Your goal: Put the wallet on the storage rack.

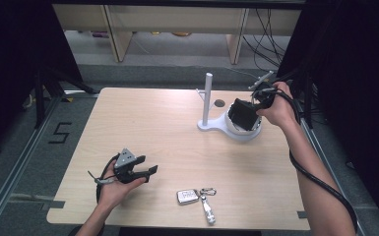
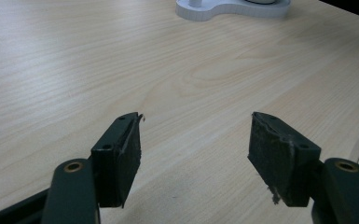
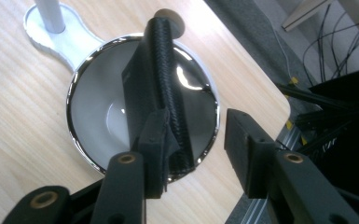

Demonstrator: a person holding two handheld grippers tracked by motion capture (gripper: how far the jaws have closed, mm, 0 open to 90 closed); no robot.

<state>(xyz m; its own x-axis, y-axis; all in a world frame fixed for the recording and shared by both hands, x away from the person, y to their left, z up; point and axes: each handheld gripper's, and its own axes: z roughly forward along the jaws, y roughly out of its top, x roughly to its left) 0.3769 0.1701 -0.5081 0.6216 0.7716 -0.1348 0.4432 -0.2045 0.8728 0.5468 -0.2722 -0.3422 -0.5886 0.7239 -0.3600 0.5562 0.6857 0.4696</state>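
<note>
A black leather wallet (image 3: 161,84) stands on edge in the chrome-rimmed bowl (image 3: 81,84) of a white stand (image 1: 207,98) at the table's far right. My right gripper (image 3: 196,126) is open around the wallet's near end: the left pad lies against it, the right pad (image 3: 242,140) stands well apart. In the high view the wallet (image 1: 243,114) tilts over the bowl (image 1: 246,135) just ahead of the right gripper (image 1: 255,105). Low over the wood at the near left, my left gripper (image 1: 151,170) is open, with nothing between the jaws (image 2: 196,140).
A key fob with a ring of keys (image 1: 195,195) lies near the front edge at the middle. The stand's white base (image 2: 233,7) shows far ahead of the left gripper. The table's right edge (image 3: 279,100) and dark frame rails lie close beside the bowl.
</note>
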